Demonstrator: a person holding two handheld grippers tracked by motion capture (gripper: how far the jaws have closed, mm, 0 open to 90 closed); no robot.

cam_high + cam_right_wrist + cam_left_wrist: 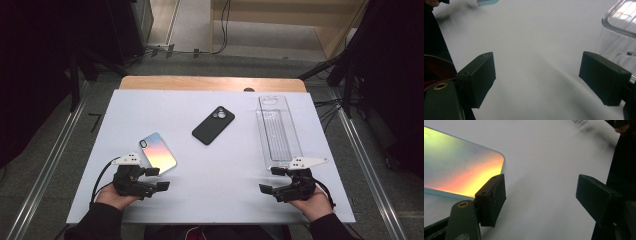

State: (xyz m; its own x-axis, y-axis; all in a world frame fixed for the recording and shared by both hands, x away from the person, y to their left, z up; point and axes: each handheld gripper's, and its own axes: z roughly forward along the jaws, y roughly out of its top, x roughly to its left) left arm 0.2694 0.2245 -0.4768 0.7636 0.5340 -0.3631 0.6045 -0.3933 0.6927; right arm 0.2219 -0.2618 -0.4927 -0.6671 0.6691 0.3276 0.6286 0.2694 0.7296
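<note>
**Flat case, wide jaws: a slip is the main danger**

The left gripper [151,178] rests low at the near left of the table [220,200], jaws apart and nothing between them. In the left gripper view one pad [491,199] stands just at the near edge of the rainbow case [461,170]; whether it touches, I cannot tell. The right gripper [274,180] rests at the near right, jaws also apart and empty, and its far jaw stands just beside the clear tray [621,30].

The rainbow case [157,152] lies flat at the near left, the nearest thing to the left gripper. The black case [213,125] lies in the middle, well apart from both grippers.

The risks, as I judge them:
- The rainbow case is thin and flat, so a pad may only push it along the smooth table and not get under it.
- A grip on one corner may let it swing or drop.
- The right gripper, if it moves carelessly, may knock the light tray [278,132] out of place.
</note>
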